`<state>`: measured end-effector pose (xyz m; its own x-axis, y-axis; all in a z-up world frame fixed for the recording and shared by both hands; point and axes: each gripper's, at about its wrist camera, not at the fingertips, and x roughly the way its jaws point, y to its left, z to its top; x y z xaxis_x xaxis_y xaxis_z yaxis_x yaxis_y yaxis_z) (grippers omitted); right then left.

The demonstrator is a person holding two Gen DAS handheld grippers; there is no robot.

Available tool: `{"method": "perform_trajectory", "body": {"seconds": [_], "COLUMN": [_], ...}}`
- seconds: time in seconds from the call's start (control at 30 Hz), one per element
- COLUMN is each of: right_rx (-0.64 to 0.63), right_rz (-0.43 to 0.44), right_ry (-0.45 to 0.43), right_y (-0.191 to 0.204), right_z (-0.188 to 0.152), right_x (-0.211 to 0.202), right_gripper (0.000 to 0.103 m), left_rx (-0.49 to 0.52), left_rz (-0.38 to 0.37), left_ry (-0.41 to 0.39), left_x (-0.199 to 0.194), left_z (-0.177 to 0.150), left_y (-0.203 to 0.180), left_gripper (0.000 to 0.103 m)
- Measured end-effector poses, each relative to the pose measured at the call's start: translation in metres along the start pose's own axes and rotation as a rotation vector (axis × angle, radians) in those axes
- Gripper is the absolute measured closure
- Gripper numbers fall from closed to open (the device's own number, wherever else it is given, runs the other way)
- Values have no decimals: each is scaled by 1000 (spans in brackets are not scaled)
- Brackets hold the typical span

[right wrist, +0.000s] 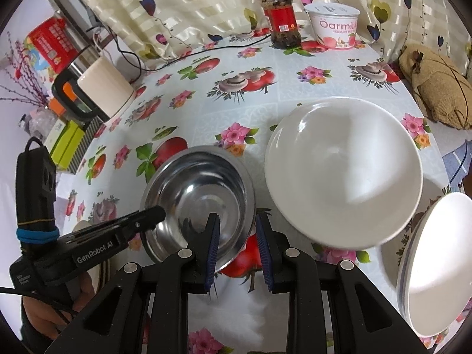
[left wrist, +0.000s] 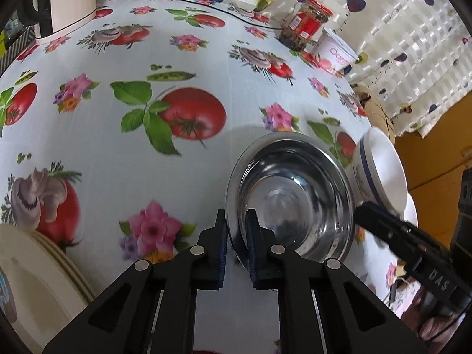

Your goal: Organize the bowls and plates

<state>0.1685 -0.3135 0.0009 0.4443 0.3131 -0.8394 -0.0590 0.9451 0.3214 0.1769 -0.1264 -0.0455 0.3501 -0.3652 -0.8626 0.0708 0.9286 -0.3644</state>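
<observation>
yogurt tub (right wrist: 334, 26) reads "oarmilk", left claw (left wrist: 236, 233) body says "genrobot.ai". left claw pinches the steel bowl (left wrist: 290, 197) rim; right claw (right wrist: 237, 237) clamps its near rim, white bowl (right wrist: 343, 174) just beside.

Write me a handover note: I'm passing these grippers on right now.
Left gripper: fingers shut on the steel bowl rim.
Right gripper: fingers straddle another part of that rim; grip unclear.
Things: large white bowl beside the steel bowl, white dish further right, cream plates stacked on the left.
Done: plates stacked.
Left: probably grouping the bowls.
</observation>
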Motion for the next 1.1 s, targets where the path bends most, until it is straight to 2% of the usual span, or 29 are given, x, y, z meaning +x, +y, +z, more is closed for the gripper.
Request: {"method": "perform_trajectory", "body": {"seconds": [0.47,1.1], "right_rx": [-44,-67], "right_rz": [5,-26], "right_ry": [17,63], "right_y": [4,3], "right_z": [-28,-63], "right_x": [-23,-23], "right_gripper": [78,76], "left_rx": [67,115], "left_rz": [-22,-33], "left_ry": [33,46], "left_x": [-15,-21], "left_z": [-42,-61], "left_y": [-10,-19], "left_gripper": [91,90]}}
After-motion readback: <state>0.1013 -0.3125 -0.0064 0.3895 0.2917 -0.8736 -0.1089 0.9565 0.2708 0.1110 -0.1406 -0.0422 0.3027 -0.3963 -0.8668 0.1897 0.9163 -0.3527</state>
